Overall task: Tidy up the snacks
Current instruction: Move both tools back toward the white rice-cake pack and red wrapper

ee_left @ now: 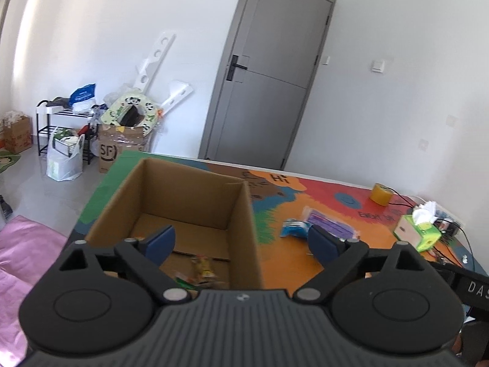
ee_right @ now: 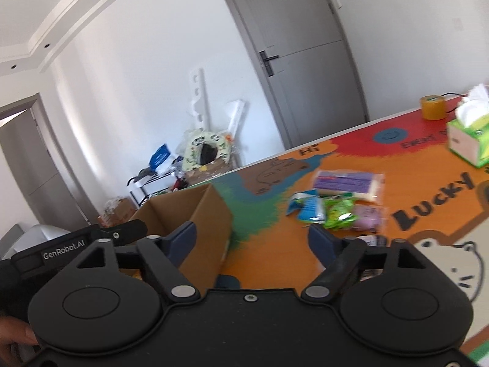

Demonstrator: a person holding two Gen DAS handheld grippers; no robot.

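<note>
An open cardboard box [ee_left: 195, 202] stands at the left end of the colourful table mat [ee_left: 284, 260]. Snack packets [ee_left: 201, 270] lie on its floor. My left gripper [ee_left: 241, 241] hangs open over the box's near right corner, nothing between its fingers. In the right wrist view the cardboard box [ee_right: 211, 214] is at the left. My right gripper [ee_right: 250, 238] stands open and empty beside its right wall. On the mat beyond lie a purple packet [ee_right: 348, 183], a blue packet [ee_right: 305, 208], a green packet [ee_right: 337, 214] and a pink packet [ee_right: 369, 217].
A green tissue box [ee_right: 467, 140] and a roll of tape [ee_right: 432, 107] stand at the table's far right, with cables [ee_left: 458, 229] behind. The other gripper's body [ee_right: 79, 244] and a hand [ee_right: 15, 333] show at the left. A grey door and floor clutter are beyond the table.
</note>
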